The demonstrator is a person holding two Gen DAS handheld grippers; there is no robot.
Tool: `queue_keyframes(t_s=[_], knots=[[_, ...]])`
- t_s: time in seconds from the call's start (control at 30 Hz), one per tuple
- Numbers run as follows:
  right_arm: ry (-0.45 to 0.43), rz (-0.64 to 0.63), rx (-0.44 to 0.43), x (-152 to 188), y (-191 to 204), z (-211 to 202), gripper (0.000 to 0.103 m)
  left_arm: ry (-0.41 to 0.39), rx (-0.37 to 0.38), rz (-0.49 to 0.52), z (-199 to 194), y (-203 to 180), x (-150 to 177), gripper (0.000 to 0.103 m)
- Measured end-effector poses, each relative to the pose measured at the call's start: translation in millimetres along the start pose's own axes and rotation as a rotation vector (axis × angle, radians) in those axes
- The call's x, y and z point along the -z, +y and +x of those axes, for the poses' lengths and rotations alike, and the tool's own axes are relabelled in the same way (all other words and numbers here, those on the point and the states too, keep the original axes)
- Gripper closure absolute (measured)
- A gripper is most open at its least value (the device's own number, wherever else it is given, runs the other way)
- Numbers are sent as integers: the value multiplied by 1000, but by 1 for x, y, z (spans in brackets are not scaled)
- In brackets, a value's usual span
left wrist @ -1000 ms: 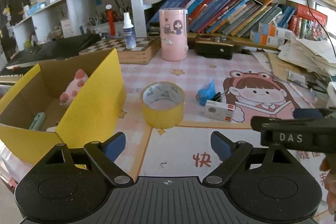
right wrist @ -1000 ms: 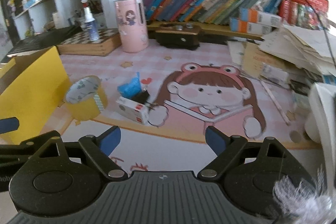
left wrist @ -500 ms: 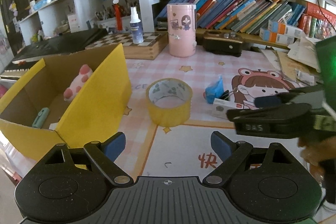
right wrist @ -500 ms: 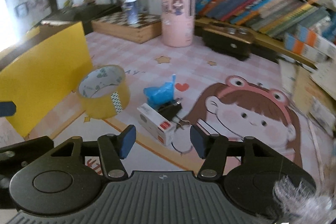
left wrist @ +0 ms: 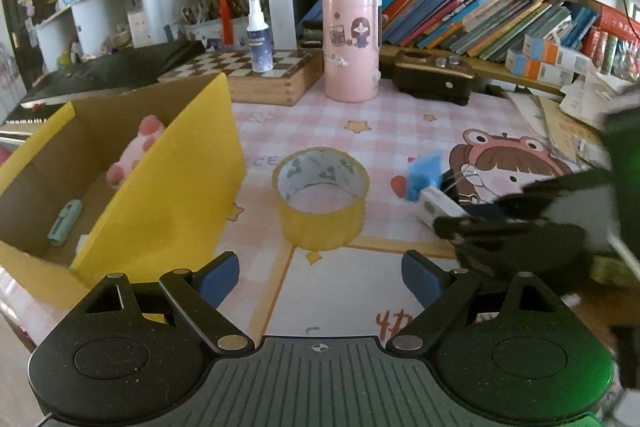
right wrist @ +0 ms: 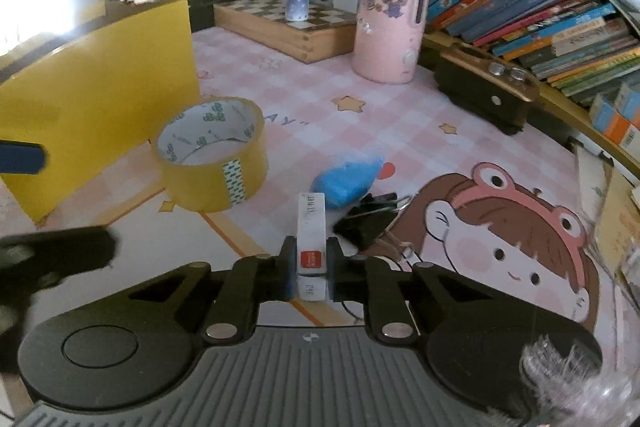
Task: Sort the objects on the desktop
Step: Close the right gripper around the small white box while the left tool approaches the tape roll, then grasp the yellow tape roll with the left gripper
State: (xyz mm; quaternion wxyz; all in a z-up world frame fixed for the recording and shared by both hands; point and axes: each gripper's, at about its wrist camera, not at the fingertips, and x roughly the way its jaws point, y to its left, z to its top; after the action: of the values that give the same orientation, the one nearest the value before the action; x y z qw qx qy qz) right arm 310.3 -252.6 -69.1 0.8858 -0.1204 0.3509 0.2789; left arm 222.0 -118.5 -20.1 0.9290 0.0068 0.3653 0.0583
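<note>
Right gripper: the right gripper (right wrist: 311, 267) is low over the desk mat, its two fingers clamped on the sides of a small white box (right wrist: 311, 239) with a red label.
Left gripper: the left gripper (left wrist: 320, 273) is level above the mat's near edge, fingers spread wide with nothing between them.
Around the box: a black binder clip (right wrist: 366, 217) lies just right of the box; a blue wrapper (right wrist: 346, 179) lies just beyond it; a roll of tape (right wrist: 212, 155) stands upright to its left.
Further left: an open yellow carton (left wrist: 160, 187) beyond the tape holds a pink plush toy (left wrist: 134, 155) and a green tube (left wrist: 64, 217).
Surface: pink checked mat (right wrist: 460, 163) with a cartoon girl print.
Room: pink canister (left wrist: 351, 47), spray bottle (left wrist: 259, 35) on a chessboard (left wrist: 256, 71), slanting books (left wrist: 460, 15) on the shelf behind.
Hard to see: from the left camera the right gripper is a dark blur, covering most of the box.
</note>
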Motion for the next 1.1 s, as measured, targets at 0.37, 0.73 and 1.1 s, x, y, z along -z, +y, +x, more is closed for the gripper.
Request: queue_keyframes(t_s=[0.37, 0.73, 1.1], knots=[[15, 185, 101, 30, -22, -47, 90, -3, -20, -40, 46, -6, -22, 13], [57, 229, 136, 42, -36, -46, 90, 48, -71, -76, 88, -6, -31, 13], [66, 230, 152, 44, -34, -42, 89, 47, -74, -75, 106, -8, -34, 13]])
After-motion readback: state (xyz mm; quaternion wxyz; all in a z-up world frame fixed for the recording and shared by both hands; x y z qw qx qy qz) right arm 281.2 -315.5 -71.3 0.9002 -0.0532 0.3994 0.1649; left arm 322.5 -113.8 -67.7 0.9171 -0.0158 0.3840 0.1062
